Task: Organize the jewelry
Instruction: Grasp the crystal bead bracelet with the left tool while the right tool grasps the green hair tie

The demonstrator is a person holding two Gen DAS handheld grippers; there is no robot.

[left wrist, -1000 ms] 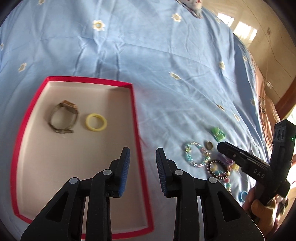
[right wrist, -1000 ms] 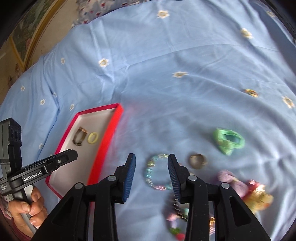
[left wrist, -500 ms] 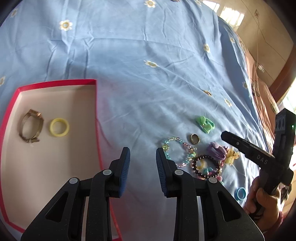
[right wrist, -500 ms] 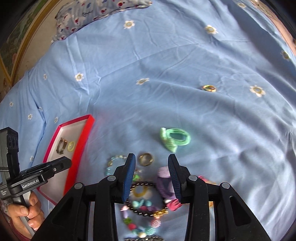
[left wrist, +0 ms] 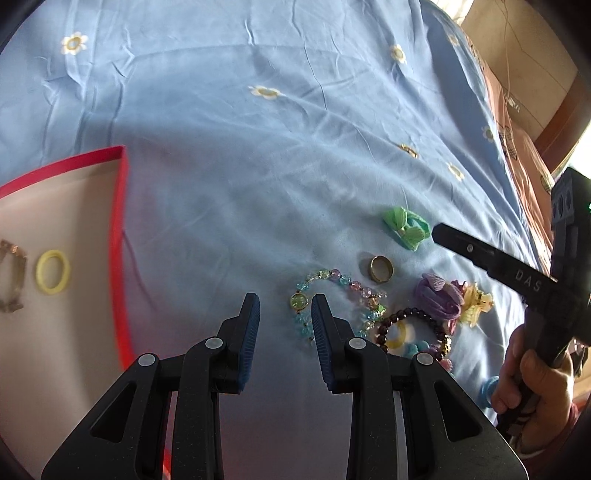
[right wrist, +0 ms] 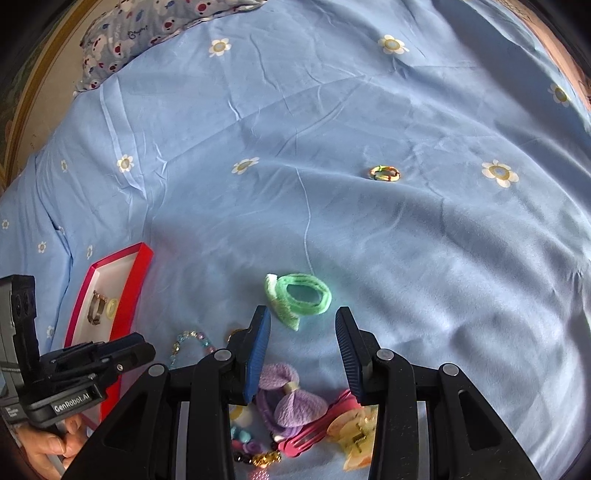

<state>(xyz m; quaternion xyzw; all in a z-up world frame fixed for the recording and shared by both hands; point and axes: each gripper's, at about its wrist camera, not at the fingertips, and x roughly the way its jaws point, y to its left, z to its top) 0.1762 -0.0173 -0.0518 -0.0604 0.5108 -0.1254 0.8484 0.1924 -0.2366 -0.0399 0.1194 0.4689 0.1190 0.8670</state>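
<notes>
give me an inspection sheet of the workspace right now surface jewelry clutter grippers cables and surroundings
Surface: blue flowered bedsheet, wrinkled.
Job's things: red tray holds a watch and yellow ring; beaded bracelet, gold ring, green hair tie, purple bow lie loose on the sheet.
Clutter: small multicolour band lying apart.
Grippers: left gripper and right gripper open, holding nothing.
Cables: nothing seen.
Surroundings: patterned pillow.
</notes>
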